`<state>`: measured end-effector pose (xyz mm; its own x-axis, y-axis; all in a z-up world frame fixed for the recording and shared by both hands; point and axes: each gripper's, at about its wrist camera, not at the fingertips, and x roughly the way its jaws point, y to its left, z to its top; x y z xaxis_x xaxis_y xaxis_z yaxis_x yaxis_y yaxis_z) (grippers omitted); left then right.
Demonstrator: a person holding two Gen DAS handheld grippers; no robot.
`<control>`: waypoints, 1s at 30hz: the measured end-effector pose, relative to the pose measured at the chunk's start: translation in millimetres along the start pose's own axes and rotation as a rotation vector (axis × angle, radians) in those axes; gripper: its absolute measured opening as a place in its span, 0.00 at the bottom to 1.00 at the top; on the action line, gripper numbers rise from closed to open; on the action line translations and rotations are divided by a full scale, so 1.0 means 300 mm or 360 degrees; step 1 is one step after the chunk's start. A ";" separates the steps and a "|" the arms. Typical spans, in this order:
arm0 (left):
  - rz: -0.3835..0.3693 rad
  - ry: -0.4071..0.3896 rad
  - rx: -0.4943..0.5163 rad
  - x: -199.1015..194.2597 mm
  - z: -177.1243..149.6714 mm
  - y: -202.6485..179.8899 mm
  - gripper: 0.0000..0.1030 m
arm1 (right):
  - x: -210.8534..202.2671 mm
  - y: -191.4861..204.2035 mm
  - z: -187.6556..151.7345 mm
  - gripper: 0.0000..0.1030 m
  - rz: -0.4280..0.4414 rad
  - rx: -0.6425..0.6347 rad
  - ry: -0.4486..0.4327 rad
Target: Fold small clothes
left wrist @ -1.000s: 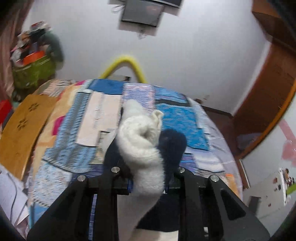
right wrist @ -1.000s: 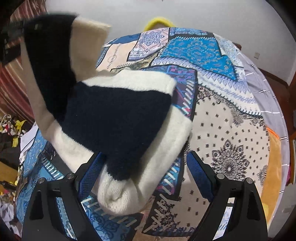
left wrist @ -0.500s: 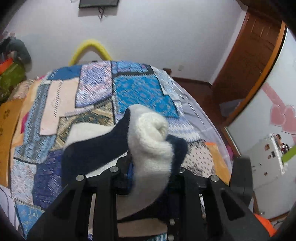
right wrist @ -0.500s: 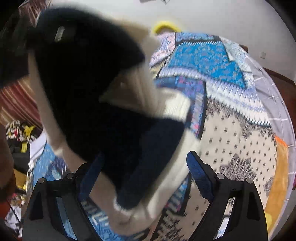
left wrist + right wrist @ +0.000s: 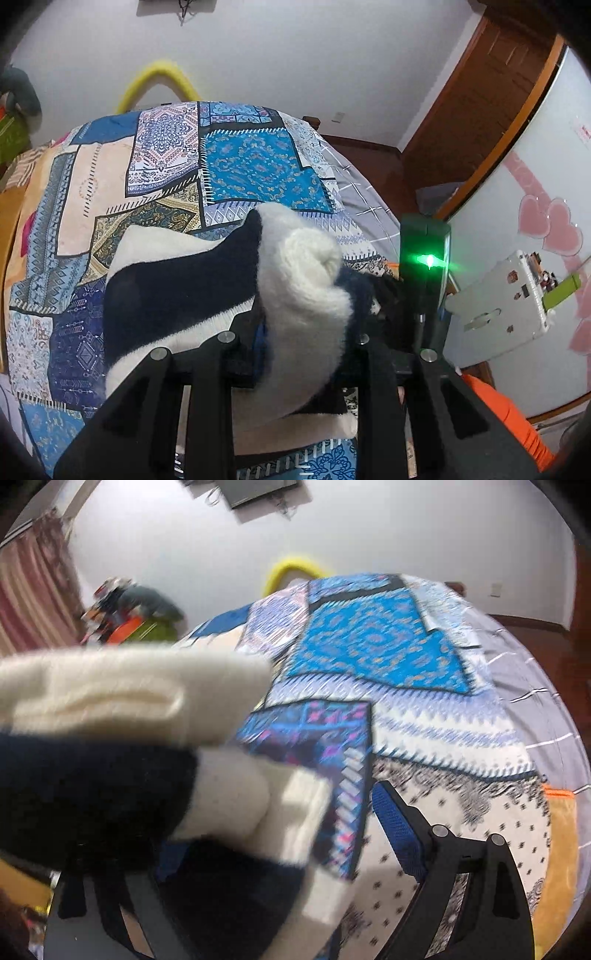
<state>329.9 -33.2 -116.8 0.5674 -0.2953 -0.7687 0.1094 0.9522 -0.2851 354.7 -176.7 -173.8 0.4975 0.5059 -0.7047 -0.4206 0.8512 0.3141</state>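
Observation:
A knitted garment in white with navy bands hangs bunched over the patchwork bedspread. My left gripper is shut on a rolled white fold of it, and the rest trails left onto the bed. In the right wrist view the same garment fills the left half, blurred, and hides the left finger. My right gripper stands wide open; its blue-padded right finger is clear of the cloth. The right gripper's body, with a green light, shows beside the garment in the left wrist view.
The bedspread covers the whole bed. A yellow arch stands at its far end against a white wall. To the right are a wooden door and a white cabinet with pink hearts. Clutter and a curtain are far left.
The left gripper has swung right and sunk a little with the garment still in it. The right gripper has shifted, so the garment now lies across its left side.

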 end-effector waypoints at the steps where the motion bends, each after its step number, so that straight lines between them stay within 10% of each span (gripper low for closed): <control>1: 0.0008 -0.0002 0.0015 0.000 -0.003 -0.006 0.24 | -0.006 -0.008 0.008 0.86 -0.0057 0.0007 -0.0037; 11: -0.0029 0.0084 0.0166 0.012 -0.074 -0.072 0.33 | -0.124 -0.080 0.031 0.86 -0.0346 -0.0052 -0.0184; 21: -0.0083 0.0173 0.0211 0.000 -0.162 -0.118 0.41 | -0.290 -0.170 -0.023 0.87 -0.0241 0.0157 -0.0159; 30: -0.0045 0.0099 0.0237 -0.111 -0.208 -0.106 0.47 | -0.356 -0.073 -0.098 0.87 -0.0229 -0.0041 -0.0083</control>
<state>256.6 -58.6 -117.8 0.5112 -0.3223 -0.7968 0.2470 0.9430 -0.2229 288.3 -253.5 -124.0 0.5927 0.3859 -0.7070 -0.3610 0.9119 0.1951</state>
